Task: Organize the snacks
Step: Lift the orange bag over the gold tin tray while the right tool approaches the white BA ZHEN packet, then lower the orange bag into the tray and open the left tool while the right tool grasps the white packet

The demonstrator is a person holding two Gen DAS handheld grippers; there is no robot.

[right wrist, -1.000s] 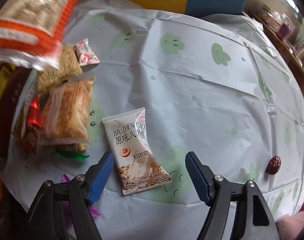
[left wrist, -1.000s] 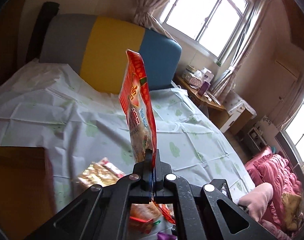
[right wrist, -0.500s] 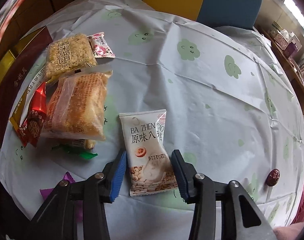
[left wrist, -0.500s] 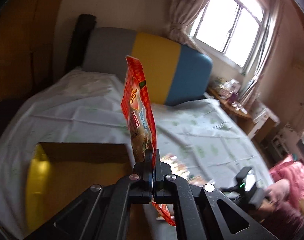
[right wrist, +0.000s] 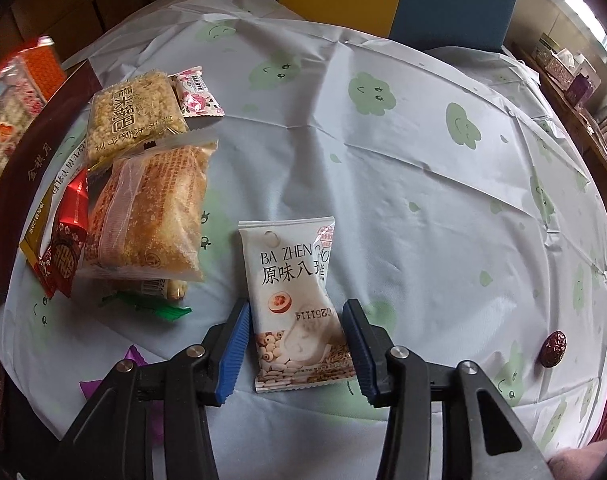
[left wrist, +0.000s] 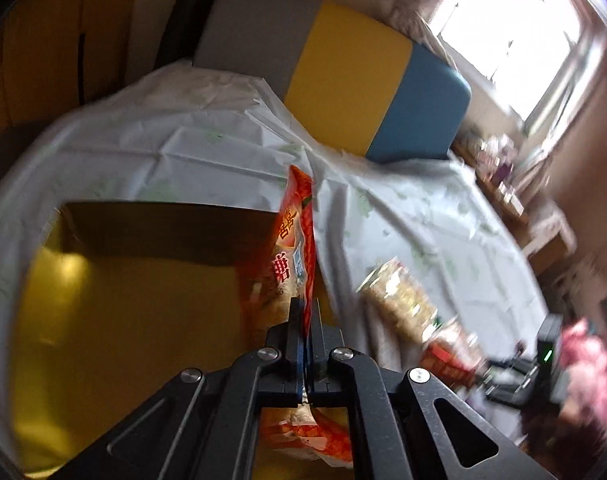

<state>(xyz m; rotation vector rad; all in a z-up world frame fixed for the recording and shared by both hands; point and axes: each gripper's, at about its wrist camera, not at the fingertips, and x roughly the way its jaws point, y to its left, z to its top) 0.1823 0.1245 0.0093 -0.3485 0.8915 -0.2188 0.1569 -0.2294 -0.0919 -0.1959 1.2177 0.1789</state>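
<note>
left gripper (left wrist: 306,320) clenched on red snack bag (left wrist: 295,248) above box (left wrist: 143,312) | right gripper (right wrist: 299,344) fingers flank white packet (right wrist: 295,300), contact unclear

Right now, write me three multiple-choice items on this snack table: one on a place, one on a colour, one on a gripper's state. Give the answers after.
1. Where does the dried red date lie?
A. alone near the right table edge
B. in the snack pile
C. inside the box

2. What colour are the right gripper pads?
A. green
B. blue
C. red

3. What is the left gripper doing?
A. hanging open
B. clamping a red-orange snack bag
C. gripping a white packet

Answers: 1 A, it sits apart on the cloth; 2 B, blue ribbed pads; 3 B, jaws pinch the bag's edge.
</note>
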